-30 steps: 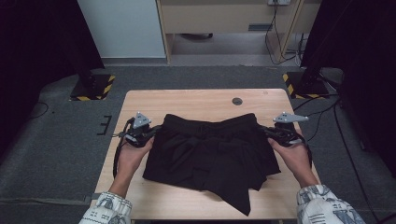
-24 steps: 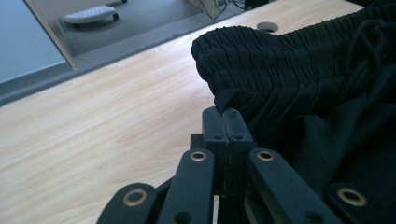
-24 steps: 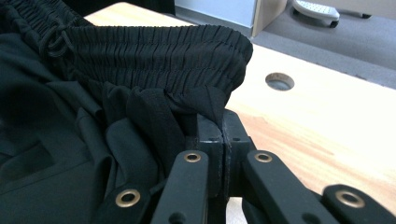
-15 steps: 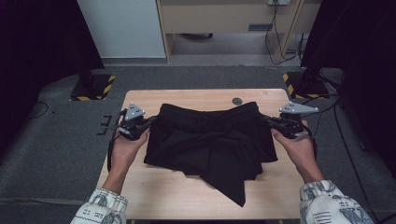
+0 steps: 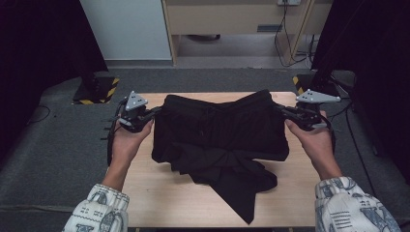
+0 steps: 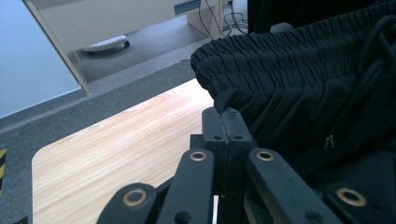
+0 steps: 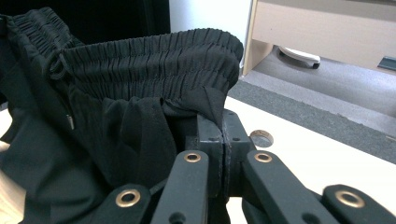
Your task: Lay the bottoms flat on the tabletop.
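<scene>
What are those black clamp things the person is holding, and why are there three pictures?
A person holds a tool in each hand: the left hand-held gripper and the right hand-held gripper. Each has two black jaws that pinch like tongs. One picture comes from a camera up high, looking down at the wooden table. The other two come from small cameras riding on the tools, so you see the jaws up close. Both are pinched shut on black shorts, one at each end of the stretchy waistband. The waistband end is lifted, while the lower cloth lies on the table.
</scene>
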The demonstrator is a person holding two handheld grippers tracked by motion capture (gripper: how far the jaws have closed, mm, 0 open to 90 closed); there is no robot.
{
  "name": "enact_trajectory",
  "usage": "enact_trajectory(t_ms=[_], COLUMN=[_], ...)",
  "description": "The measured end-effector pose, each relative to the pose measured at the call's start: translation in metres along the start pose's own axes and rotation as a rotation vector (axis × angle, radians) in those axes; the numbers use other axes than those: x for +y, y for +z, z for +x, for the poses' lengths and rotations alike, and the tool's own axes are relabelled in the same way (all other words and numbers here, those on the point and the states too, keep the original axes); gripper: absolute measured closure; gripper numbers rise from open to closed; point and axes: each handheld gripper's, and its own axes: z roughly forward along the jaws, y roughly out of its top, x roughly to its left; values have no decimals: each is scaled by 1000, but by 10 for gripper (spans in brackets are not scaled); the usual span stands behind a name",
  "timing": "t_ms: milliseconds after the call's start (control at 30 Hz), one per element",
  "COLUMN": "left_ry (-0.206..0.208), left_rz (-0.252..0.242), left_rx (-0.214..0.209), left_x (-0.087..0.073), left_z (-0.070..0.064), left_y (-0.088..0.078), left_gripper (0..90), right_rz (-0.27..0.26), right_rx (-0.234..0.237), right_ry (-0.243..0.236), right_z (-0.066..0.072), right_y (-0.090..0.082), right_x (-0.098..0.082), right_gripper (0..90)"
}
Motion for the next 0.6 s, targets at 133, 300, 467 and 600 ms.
enact_trajectory(t_ms=[133,300,467,600], left_ry=[-9,0,-1,-13], left_rz=[-7,-1,23,38], left_rx=[1,5,0,0], left_x=[11,27,31,30], left_z=[5,9,13,19], left_y=[6,13,27,39], left_gripper=[893,893,893,893], right_rz=[-14,-30,-34,-24], right_rx=[2,2,14,15], right_ry=[20,27,72,71], right_z=[-7,-17,-29,-33], right_y=[4,6,19,26], right_x=[4,14,9,7], right_gripper=[893,892,891,892])
